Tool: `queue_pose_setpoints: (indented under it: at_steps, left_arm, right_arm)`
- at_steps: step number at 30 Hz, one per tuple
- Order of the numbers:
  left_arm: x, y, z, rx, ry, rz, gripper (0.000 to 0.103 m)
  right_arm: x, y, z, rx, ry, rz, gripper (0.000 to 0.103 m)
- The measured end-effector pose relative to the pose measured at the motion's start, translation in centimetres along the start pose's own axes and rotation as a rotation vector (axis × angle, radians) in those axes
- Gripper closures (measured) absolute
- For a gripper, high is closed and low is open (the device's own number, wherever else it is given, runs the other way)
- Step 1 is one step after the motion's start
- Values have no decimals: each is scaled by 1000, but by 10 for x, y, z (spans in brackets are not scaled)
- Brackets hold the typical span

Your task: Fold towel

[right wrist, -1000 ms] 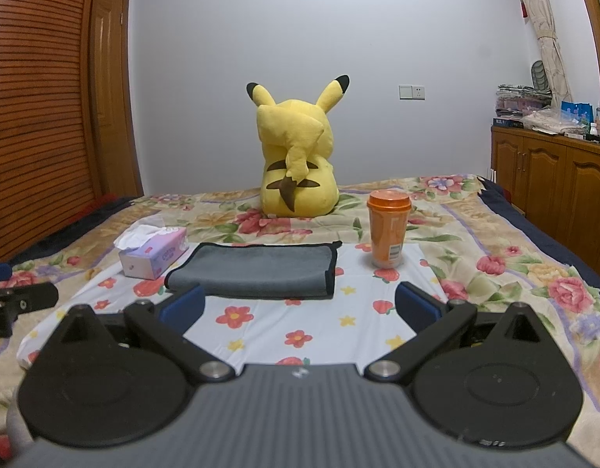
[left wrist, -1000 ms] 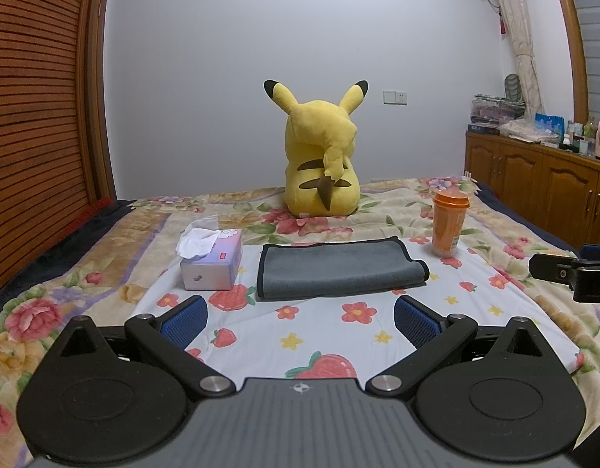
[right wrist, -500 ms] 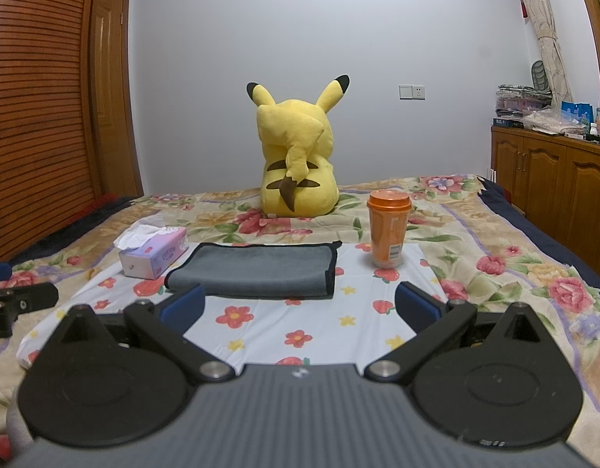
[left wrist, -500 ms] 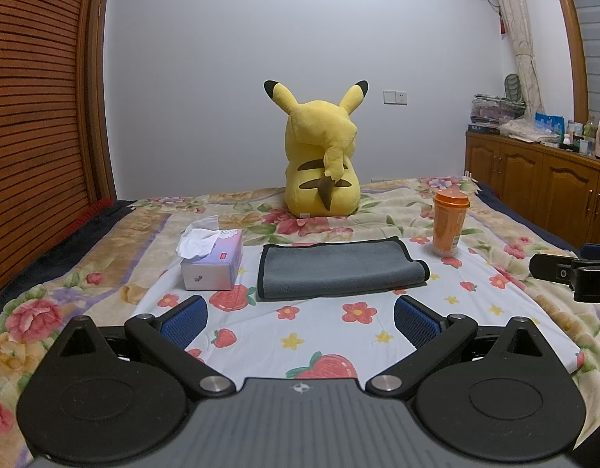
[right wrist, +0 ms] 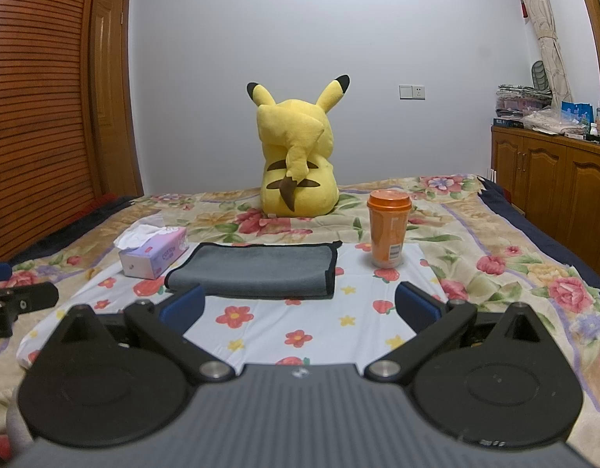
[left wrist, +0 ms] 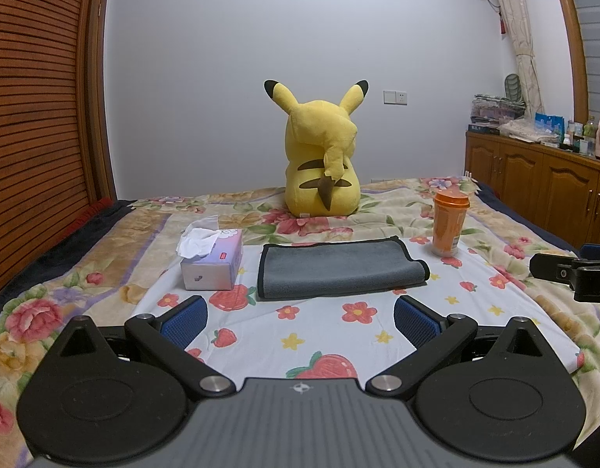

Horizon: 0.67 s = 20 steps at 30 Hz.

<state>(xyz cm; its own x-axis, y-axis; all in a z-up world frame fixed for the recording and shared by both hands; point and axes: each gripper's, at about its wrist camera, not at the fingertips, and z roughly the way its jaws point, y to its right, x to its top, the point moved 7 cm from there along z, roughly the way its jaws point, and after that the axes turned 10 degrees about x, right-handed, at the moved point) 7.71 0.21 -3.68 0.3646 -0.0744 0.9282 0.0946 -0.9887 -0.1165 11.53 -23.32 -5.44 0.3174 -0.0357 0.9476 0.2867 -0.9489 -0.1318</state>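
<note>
- Left gripper (left wrist: 300, 321): jaws spread wide, nothing between them; blue pads (left wrist: 184, 321) hang low over the flowered sheet (left wrist: 323, 335), short of the towel, not touching it
- Right gripper (right wrist: 300, 304): likewise released, jaws wide apart and empty; its left blue pad overlaps the towel's near edge in the right wrist view, though contact cannot be told from that angle
- Each gripper shows at the edge of the other's view; the right one as a black body at the far right of the left wrist view, the left one at the far left of the right wrist view
- Grey towel (left wrist: 339, 269): lies flat on the pale flowered sheet, mid-bed, ahead of both grippers; dark trim along its edges; it looks already doubled over, with a rolled fold along its right side
- Tissue box (left wrist: 214, 263): just beside the towel's left edge, apart from it; white tissue sticking out on top
- Orange cup (left wrist: 449, 226): upright with lid on, near the towel's far right corner, not touching
- Yellow plush toy (left wrist: 319, 163): sits beyond the towel on the floral bedspread (left wrist: 105, 257), back turned to the cameras
- Wooden cabinets (left wrist: 534, 179) along the right wall, clutter on top; slatted wooden panel (left wrist: 34, 117) at left
</note>
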Motion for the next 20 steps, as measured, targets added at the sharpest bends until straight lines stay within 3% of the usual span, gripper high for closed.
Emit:
queue_pose_setpoints:
  at_steps: [20]
  left_arm:
    - [-2,-2,1,0,-3,2,0]
  right_arm:
    - [0,0,0,0,0,0,0]
